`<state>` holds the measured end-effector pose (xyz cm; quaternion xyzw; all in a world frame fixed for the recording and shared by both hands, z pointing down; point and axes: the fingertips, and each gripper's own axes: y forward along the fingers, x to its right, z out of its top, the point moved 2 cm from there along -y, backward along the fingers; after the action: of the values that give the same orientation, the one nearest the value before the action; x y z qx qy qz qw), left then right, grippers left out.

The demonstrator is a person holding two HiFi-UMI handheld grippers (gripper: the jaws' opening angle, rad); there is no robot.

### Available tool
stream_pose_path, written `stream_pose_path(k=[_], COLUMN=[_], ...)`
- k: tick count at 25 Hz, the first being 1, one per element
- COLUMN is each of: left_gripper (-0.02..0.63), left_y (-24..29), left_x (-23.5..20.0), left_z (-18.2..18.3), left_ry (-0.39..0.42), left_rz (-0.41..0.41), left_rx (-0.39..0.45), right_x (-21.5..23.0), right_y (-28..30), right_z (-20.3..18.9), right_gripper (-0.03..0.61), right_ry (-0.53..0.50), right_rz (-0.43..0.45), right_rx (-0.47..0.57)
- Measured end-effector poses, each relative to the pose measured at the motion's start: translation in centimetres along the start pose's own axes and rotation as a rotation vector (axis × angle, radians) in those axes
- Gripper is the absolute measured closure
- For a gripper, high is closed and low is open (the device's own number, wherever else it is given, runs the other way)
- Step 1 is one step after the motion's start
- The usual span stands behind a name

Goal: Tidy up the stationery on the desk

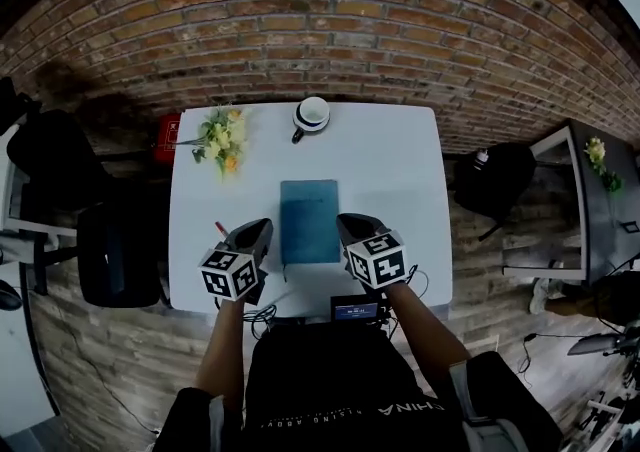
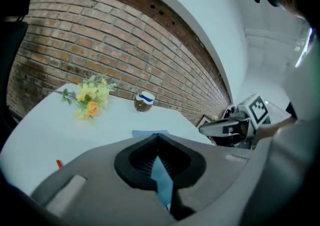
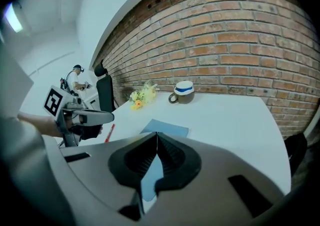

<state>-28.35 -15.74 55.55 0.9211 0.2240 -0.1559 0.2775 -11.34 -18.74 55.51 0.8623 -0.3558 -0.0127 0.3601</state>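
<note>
A blue notebook (image 1: 308, 220) lies flat in the middle of the white desk (image 1: 400, 170). A red pen (image 1: 220, 228) lies by the desk's left edge, just left of my left gripper (image 1: 262, 228). My right gripper (image 1: 346, 224) hovers at the notebook's right edge. Both sit low over the desk's near half, either side of the notebook, jaws shut and holding nothing. In the left gripper view the notebook (image 2: 145, 133) shows just beyond the jaw tips and the pen (image 2: 59, 163) lies at lower left. In the right gripper view I see the notebook (image 3: 167, 127) and the pen (image 3: 108, 133).
A bunch of yellow flowers (image 1: 222, 138) and a striped cup (image 1: 312, 115) sit at the desk's far edge by the brick wall. A small screen device (image 1: 357, 310) with cables is at the near edge. A black chair (image 1: 110, 250) stands left, a black bag (image 1: 495, 180) right.
</note>
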Motion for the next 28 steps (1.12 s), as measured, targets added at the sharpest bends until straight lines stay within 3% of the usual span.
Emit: stream_pose_path(k=[6,13,20,28], left_gripper=[0.603,0.603,0.603,0.603], left_y=[-4.8,-10.7,-14.8,-17.8], left_x=[-1.7,-5.4,-7.7,-9.1], left_z=[-0.8,-1.9,-5.7,-9.4], left_ry=[0.074,0.025,-0.038,-0.097], left_rz=[0.108,0.252,0.338,0.382], left_rx=[-0.013,0.051,0.059,0.056], right_x=[-3.8,-10.5,-17.1,-21.3], right_y=[3.1,7.7,12.1,15.3], right_z=[1.4,0.8,-1.5,-6.1], right_gripper=[0.568,0.568,0.547,0.489], right_ry=[-0.066,-0.169,-0.284,-0.338], right_rz=[0.088,0.211,0.299,0.291], right_rx=[-0.022,-0.099,-0.221,-0.357])
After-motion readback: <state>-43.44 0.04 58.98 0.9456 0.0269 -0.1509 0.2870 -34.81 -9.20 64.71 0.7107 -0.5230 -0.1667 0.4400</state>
